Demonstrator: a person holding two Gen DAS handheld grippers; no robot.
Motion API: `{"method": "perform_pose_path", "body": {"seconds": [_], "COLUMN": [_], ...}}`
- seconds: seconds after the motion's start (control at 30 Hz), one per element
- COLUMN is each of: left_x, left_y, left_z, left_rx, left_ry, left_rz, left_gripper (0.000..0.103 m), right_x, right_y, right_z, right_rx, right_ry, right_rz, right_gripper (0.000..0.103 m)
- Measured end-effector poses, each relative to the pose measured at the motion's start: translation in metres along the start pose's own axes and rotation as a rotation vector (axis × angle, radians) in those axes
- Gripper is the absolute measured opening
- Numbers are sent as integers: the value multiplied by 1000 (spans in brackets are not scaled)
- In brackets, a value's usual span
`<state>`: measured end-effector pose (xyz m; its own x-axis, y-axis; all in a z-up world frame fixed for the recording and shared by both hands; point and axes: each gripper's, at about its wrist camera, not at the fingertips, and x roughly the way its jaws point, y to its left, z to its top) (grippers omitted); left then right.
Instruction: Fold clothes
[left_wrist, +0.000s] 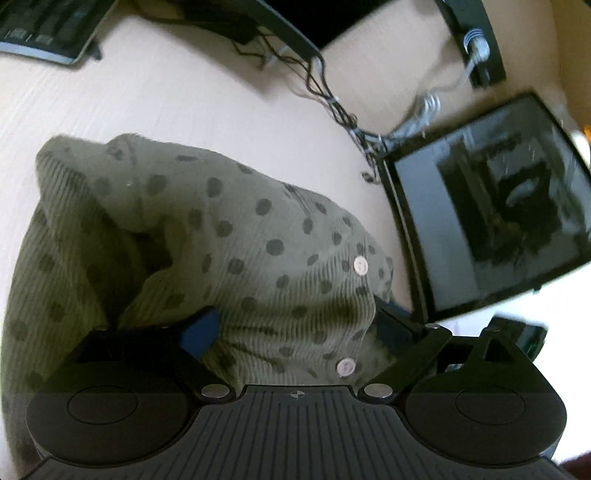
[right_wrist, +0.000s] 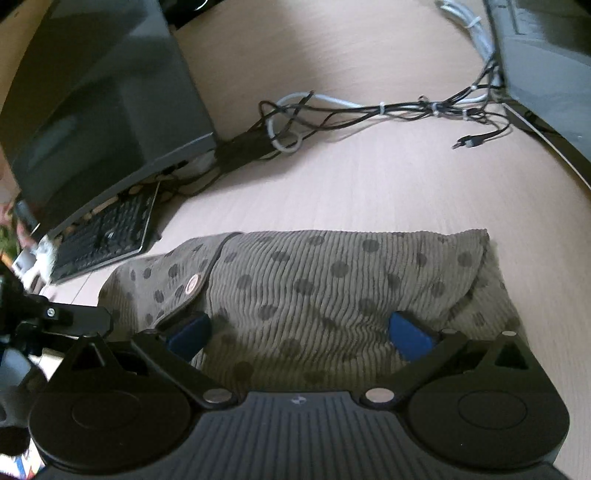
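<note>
In the left wrist view, the left hand-held gripper (left_wrist: 295, 328) stands released, its jaws spread wide with the blue pads (left_wrist: 199, 332) apart; cloth bulges between them, but the pads do not clamp it. The garment (left_wrist: 229, 236) is an olive-green ribbed knit with darker polka dots and round pale buttons (left_wrist: 360, 266) along one edge. It lies in a folded, lumpy bundle on the pale wood-grain surface (left_wrist: 166, 96), a thick fold rising at its far left end. In this view its long axis runs from the far left down toward the near right, where the button edge sits. Beyond it lie a tangle of thin dark cables (left_wrist: 332, 99), a glossy black screen (left_wrist: 491, 210) tilted at right, and a keyboard (left_wrist: 44, 26) at the top left corner. In the right wrist view, the right hand-held gripper (right_wrist: 299, 336) is likewise released, its blue pads (right_wrist: 410, 336) set wide on either side of the knit without pinching it. Here the garment (right_wrist: 332, 280) lies as a roughly rectangular folded pack, its long axis across the picture from left to right, ribs running crosswise, one button (right_wrist: 192, 285) on a flap at the left end and a rounded folded corner at the right. Behind it sit a dark monitor (right_wrist: 96, 103), a black keyboard (right_wrist: 107, 232) beneath it, and bundled cables (right_wrist: 369, 110) with white ties.
</note>
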<state>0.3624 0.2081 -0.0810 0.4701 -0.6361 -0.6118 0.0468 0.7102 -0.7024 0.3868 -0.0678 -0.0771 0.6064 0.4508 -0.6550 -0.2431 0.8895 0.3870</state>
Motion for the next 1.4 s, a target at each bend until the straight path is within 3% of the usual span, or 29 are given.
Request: {"method": "perform_pose_path", "body": {"seconds": [0.1,0.17,0.33,0.43,0.5,0.57,0.77,0.9,1.03,1.13,1.17,1.4], "left_x": [-5,-16,-48,-56,-56,-57,-72,-82,-92,-101,-104,-121], "left_y": [-12,-16,-5,0,2,2,3,11,10,9,9,15], "left_z": [-3,-7,-23,-34,-43,-50,-61,-66,-71,-76,-77,-88], "left_rx": [93,161,161,139,136,142,135,106,110,122,126,131], "left_ry": [35,50,32,4,6,2,-34,-47,-66,-82,-86,-97], "left_rz": [52,103,166,216,239,245,258,282,308,333,339,332], "left_gripper": [96,96,96,97,97,97,98,98,98,99,99,100], "right_x": [-1,-9,-39,-42,-37,-26,-3,9,38,45,42,11], "right_y": [-5,-3,41,69,84,97,145,174,182,179,180,190], "right_z": [7,13,10,7,6,3,-10,-19,-23,-19,-17,-17], "right_rx": [-45,-98,-450,-555,-562,-568,-852,-1009,-1030,-964,-946,-906], "right_ry": [60,62,-124,-143,-92,-9,-45,-66,36,66,61,2], "right_rz": [27,-10,-173,-79,50,161,61,54,34,41,43,40], "right_gripper": [103,103,103,99,71,56,54,52,49,22,6,1]}}
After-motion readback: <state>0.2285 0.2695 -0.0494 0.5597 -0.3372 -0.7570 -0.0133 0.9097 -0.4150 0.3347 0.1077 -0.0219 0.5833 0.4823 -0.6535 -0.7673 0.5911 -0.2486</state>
